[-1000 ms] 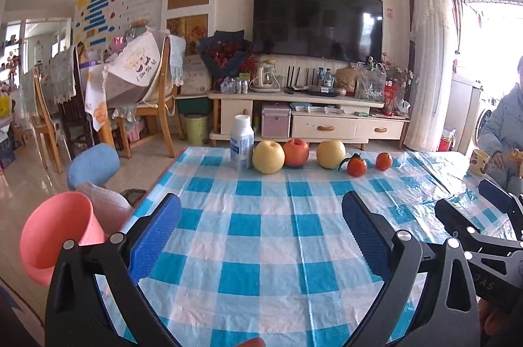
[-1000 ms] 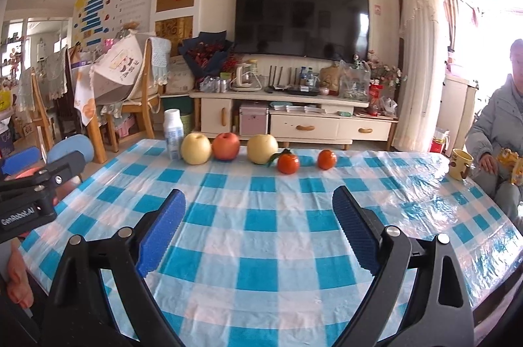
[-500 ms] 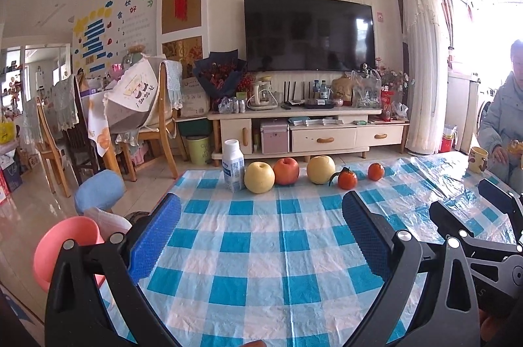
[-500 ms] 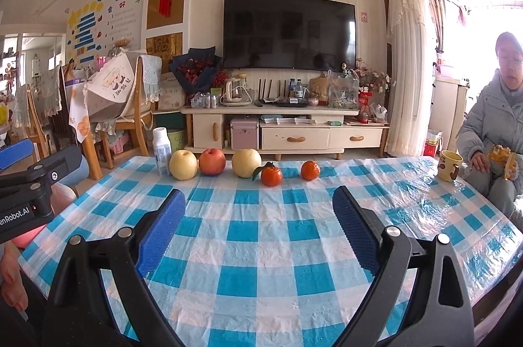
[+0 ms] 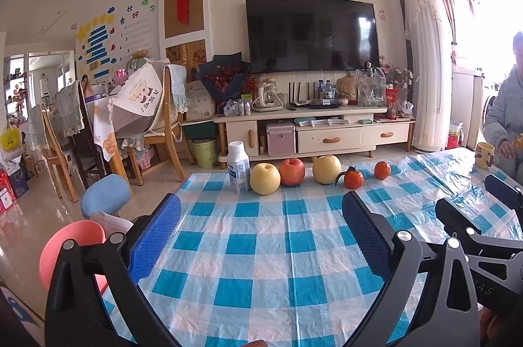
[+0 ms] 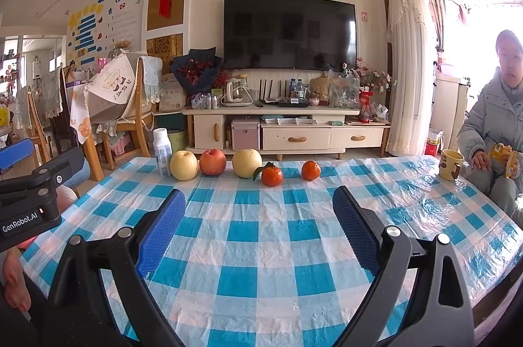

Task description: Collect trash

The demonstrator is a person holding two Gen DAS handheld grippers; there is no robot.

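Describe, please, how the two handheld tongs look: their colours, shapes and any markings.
Both the left tongs and the right tongs have curved matte-black frames with silver rivets and two blue, dimpled pads each. The left unit's black body carries white "GenRobot.AI" lettering and a small red dot. No cables or sleeves show.

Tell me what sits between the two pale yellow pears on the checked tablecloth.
A red apple sits between the left yellow pear and the right yellow pear, seemingly apart from both. The right wrist view shows it best.
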